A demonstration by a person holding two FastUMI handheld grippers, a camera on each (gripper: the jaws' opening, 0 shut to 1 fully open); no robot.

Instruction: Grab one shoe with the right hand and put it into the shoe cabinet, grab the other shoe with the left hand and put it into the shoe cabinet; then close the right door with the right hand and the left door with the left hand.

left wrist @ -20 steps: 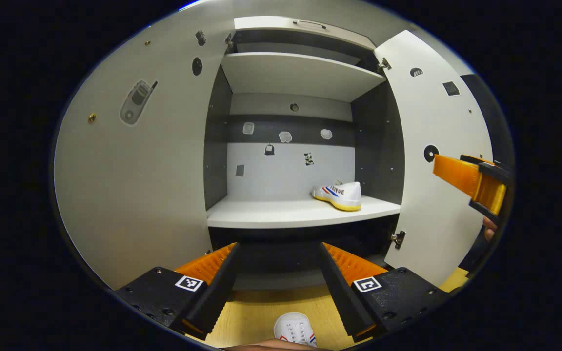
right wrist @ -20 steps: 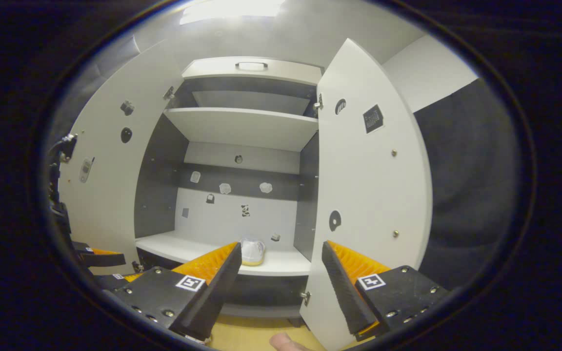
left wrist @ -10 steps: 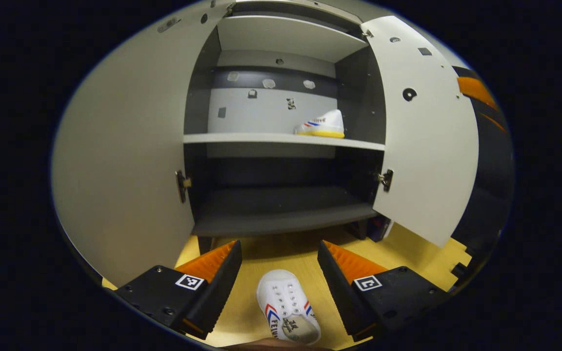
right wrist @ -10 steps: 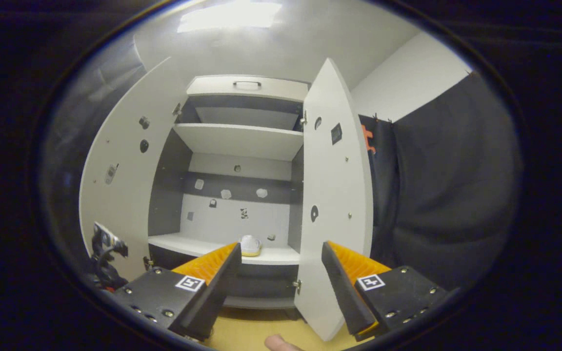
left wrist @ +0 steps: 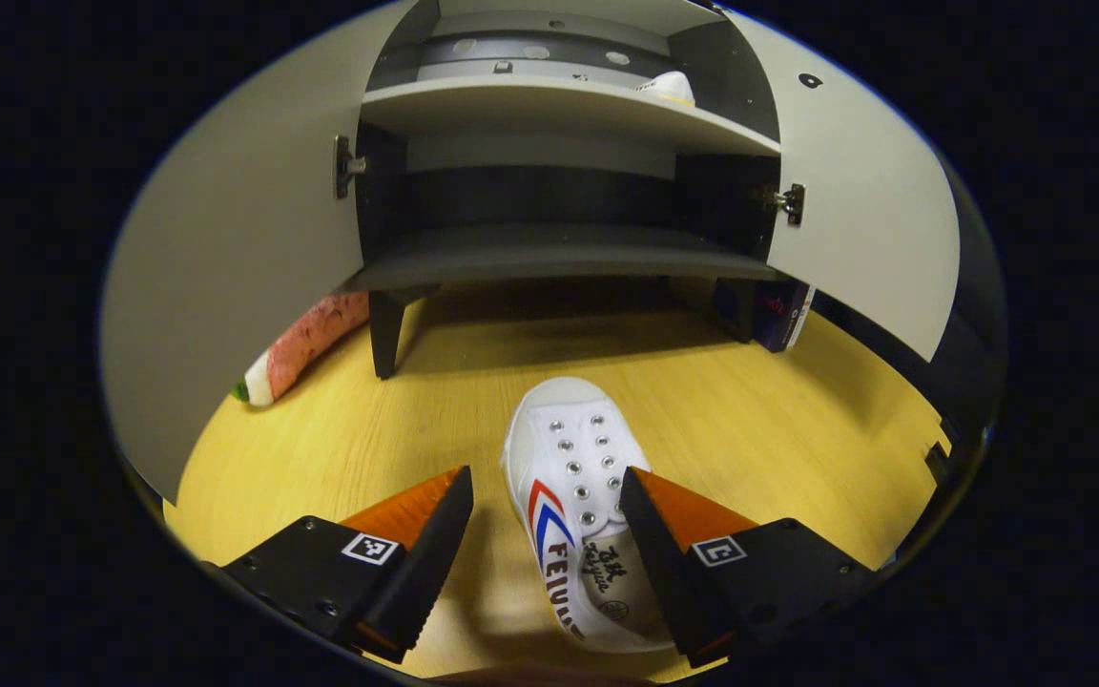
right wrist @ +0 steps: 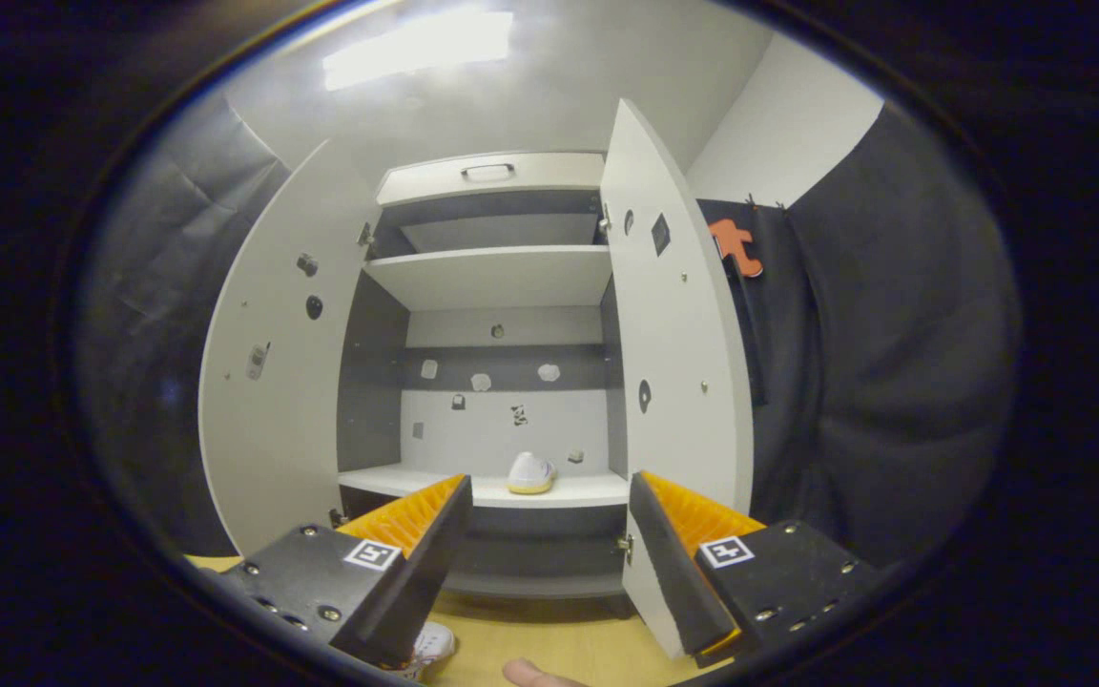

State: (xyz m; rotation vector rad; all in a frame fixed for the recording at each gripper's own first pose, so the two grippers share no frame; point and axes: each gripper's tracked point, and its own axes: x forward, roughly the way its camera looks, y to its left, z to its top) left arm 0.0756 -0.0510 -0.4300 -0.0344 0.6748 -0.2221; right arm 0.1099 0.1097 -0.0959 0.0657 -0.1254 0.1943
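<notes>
Straddling 1 floor shoe [left wrist: 569, 496], left gripper [left wrist: 545, 506] wide, right gripper [right wrist: 549, 510] wide, 1 shelved shoe [right wrist: 530, 473], 2 doors ajar.

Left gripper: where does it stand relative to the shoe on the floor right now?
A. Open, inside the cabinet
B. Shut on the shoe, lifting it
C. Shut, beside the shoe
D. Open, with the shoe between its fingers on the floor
D: the left gripper is open, and the shoe lies on the wooden floor between its fingers, close against one.
</notes>
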